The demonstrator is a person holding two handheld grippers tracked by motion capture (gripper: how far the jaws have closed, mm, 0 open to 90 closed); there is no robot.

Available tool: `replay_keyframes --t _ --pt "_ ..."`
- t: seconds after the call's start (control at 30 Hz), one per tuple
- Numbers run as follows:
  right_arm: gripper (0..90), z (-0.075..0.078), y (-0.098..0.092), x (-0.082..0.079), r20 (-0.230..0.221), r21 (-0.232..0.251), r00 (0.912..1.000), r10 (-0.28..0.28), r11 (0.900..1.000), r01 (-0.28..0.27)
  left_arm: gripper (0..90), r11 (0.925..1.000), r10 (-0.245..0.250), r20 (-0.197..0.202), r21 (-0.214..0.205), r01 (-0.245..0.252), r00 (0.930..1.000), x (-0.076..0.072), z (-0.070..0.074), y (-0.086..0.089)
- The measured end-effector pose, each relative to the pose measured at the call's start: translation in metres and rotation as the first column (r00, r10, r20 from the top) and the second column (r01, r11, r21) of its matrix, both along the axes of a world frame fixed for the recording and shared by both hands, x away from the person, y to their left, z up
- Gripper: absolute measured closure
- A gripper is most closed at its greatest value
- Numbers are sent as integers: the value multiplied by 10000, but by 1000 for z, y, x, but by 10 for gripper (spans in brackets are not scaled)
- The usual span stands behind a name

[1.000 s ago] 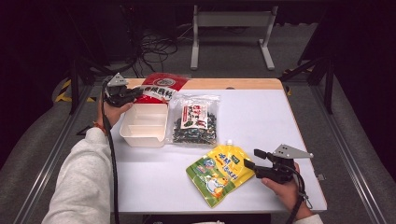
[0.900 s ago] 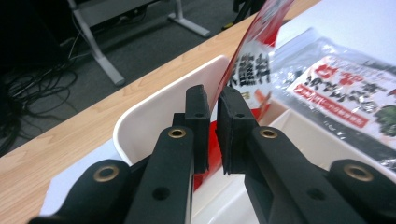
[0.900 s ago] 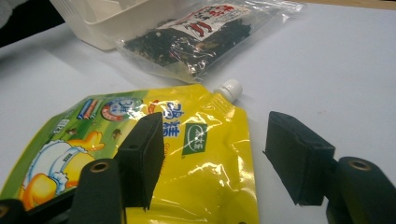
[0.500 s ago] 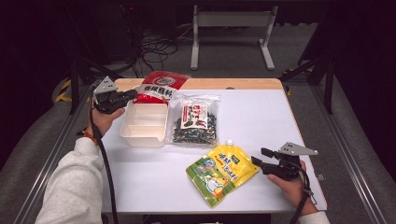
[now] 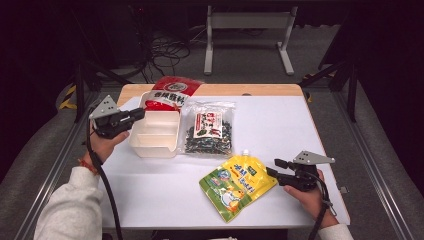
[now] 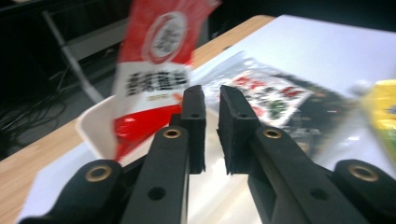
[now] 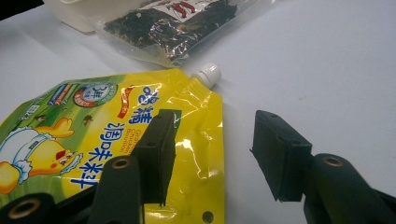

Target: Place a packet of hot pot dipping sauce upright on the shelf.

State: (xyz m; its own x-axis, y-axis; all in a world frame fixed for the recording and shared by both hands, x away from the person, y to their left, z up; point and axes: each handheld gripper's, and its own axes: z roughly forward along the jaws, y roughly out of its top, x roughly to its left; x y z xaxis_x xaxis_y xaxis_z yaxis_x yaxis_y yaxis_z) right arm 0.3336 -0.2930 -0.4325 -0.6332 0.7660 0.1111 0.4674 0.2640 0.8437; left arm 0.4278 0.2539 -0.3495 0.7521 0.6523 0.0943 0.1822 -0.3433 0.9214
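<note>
My left gripper (image 5: 140, 114) hovers at the left rim of the white divided container (image 5: 156, 140). Its jaws are closed to a slim gap with nothing between them (image 6: 211, 91). A red snack packet (image 5: 172, 90) leans with its lower end inside the container's far part (image 6: 154, 74). My right gripper (image 5: 272, 168) sits low at the right edge of the yellow-green spout pouch (image 5: 235, 184). Its jaws have just been closing and still stand apart (image 7: 214, 121). One jaw is above the pouch (image 7: 93, 126) and the other over bare table, so neither pad presses on it.
A clear bag of dark dried food (image 5: 207, 131) lies flat between the container and the pouch. The white table top (image 5: 280, 125) has a wooden strip along its far edge. Metal frames and cables stand on the floor behind it.
My left gripper has drawn back from the red packet, moving left and toward the person. The right gripper has stayed in place while its jaws have narrowed.
</note>
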Motion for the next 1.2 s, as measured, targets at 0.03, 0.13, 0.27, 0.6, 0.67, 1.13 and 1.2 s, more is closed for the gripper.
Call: replay_keyframes --t 0.03,0.13,0.27,0.6,0.67,1.13,1.2 --pt "492 0 1 -1 -104 -12 9999 -39 10000 39 803 9998 -221 88 -8 221 9997 -14 -1 -3" --pt "487 -1 1 -2 -151 -61 9999 -1 10000 0 790 9983 -581 93 -49 581 9983 -27 -5 -5" --pt "459 -3 0 -8 -434 -122 9990 79 9999 -85 764 9930 -1153 -120 249 1156 9933 -59 -25 -14" --pt "406 -10 4 -14 -820 -411 9961 334 9985 -368 728 9769 -1905 -764 840 1967 9787 -92 -58 -37" --pt "380 -13 7 -11 -930 -393 9951 324 9986 -361 700 9769 -1811 -766 1007 1883 9805 -97 -65 -43" --pt "271 -23 13 1 -1693 -241 9854 171 9995 -215 466 9672 -2139 -1463 1067 2304 9658 -94 -89 -62" --pt "273 -24 14 1 -1724 -281 9847 264 9991 -318 448 9631 -2231 -1621 1155 2430 9612 -93 -93 -68"
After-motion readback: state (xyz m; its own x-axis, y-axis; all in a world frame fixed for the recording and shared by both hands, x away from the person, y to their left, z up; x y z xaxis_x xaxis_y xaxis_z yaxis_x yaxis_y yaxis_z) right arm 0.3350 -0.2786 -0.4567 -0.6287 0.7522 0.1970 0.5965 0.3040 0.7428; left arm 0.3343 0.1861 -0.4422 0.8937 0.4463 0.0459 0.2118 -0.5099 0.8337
